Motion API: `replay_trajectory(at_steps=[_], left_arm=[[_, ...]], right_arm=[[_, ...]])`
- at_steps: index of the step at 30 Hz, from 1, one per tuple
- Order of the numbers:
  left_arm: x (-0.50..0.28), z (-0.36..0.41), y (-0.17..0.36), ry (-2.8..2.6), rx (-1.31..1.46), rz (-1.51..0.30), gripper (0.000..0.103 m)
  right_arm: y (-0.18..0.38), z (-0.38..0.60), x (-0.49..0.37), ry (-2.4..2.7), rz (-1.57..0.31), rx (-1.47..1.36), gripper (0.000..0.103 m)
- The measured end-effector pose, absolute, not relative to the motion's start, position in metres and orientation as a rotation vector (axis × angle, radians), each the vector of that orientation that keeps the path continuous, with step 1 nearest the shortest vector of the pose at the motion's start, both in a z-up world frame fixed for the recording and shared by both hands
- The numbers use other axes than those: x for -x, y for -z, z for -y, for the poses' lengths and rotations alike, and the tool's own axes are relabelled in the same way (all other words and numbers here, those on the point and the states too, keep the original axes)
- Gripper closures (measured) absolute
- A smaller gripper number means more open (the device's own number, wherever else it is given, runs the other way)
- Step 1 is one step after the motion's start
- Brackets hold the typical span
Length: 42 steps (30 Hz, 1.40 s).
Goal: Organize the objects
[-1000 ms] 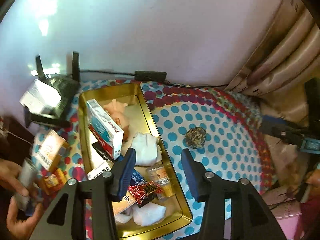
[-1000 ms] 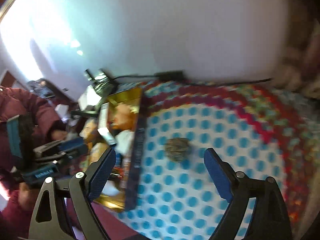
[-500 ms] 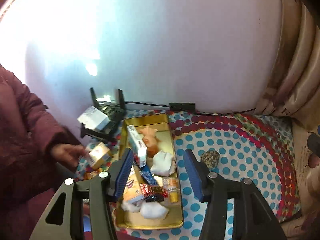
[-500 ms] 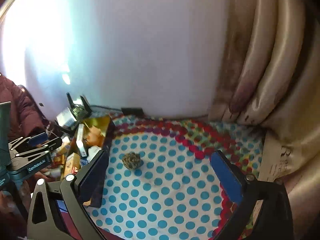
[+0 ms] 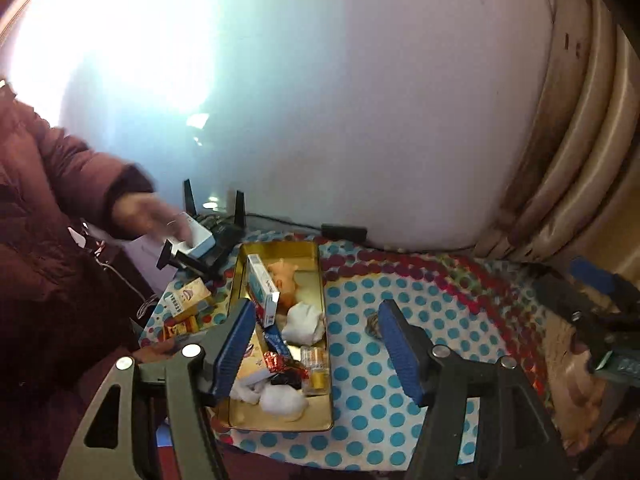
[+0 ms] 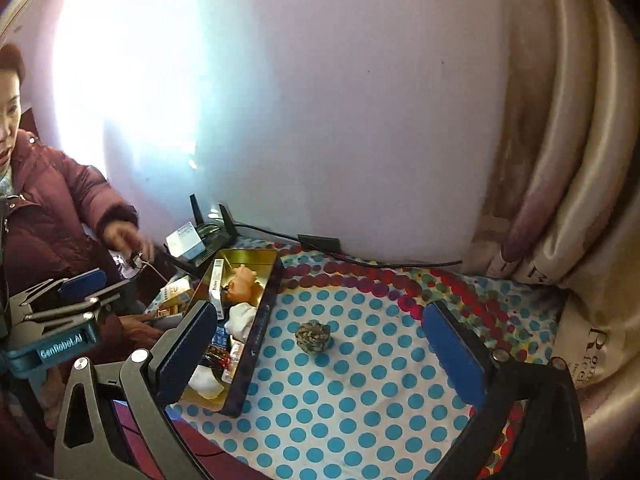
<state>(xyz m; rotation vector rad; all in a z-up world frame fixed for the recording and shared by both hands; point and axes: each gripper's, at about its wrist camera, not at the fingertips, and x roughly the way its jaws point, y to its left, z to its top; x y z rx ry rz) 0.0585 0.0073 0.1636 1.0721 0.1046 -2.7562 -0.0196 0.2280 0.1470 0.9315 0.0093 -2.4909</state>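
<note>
A gold metal tray [image 5: 312, 268] [image 6: 264, 304] lies on the polka-dot tablecloth [image 5: 420, 320] and holds a blue-white box [image 5: 262, 284], an orange toy [image 5: 286, 276], white wads [image 5: 304, 322], a small bottle [image 5: 314, 364] and wrappers. A small brown-grey knotted ball [image 6: 313, 337] lies alone on the cloth right of the tray; it is partly hidden behind a finger in the left wrist view [image 5: 372, 325]. My left gripper [image 5: 316, 348] is open and empty above the tray's near end. My right gripper [image 6: 320, 364] is wide open and empty, well back from the ball.
A person in a maroon jacket [image 6: 52, 216] reaches in from the left toward a white box [image 5: 196, 238] on a black router [image 6: 212, 232]. Small boxes [image 5: 186, 302] lie left of the tray. A cable and adapter [image 6: 320, 242] run along the wall. Curtains [image 6: 560, 160] hang at right.
Both grippers have pulled back and up from the table, so tray and ball look smaller. The person's hand has moved from the small boxes up to the white box on the router.
</note>
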Motion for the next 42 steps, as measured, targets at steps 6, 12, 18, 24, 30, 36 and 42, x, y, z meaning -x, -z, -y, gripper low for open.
replay_trajectory(at_steps=[6, 12, 18, 24, 30, 36, 42], left_arm=[[-0.067, -0.004, -0.178, 2.738, -1.003, -0.129, 0.023], [-0.069, -0.016, -0.190, 2.685, -0.893, 0.011, 0.018], [-0.067, -0.018, -0.198, 2.697, -0.871, 0.051, 0.018], [-0.057, -0.025, -0.180, 2.676, -0.973, 0.021, 0.018], [-0.055, -0.038, -0.162, 2.672, -1.082, 0.020, 0.018], [-0.056, -0.031, -0.155, 2.643, -1.134, -0.034, 0.018], [-0.056, -0.023, -0.147, 2.605, -1.168, -0.058, 0.018]], right_arm=[[-0.144, -0.225, 0.016, 2.447, -0.026, -0.934, 0.000], [-0.145, -0.230, 0.011, 2.435, -0.020, -0.926, 0.000], [-0.148, -0.234, 0.012, 2.433, -0.012, -0.925, 0.000], [-0.148, -0.238, 0.009, 2.429, 0.003, -0.921, 0.000], [-0.145, -0.243, 0.004, 2.443, 0.067, -0.920, 0.000], [-0.146, -0.232, -0.005, 2.448, 0.015, -0.887, 0.000], [-0.143, -0.226, -0.007, 2.419, 0.008, -0.889, 0.000]])
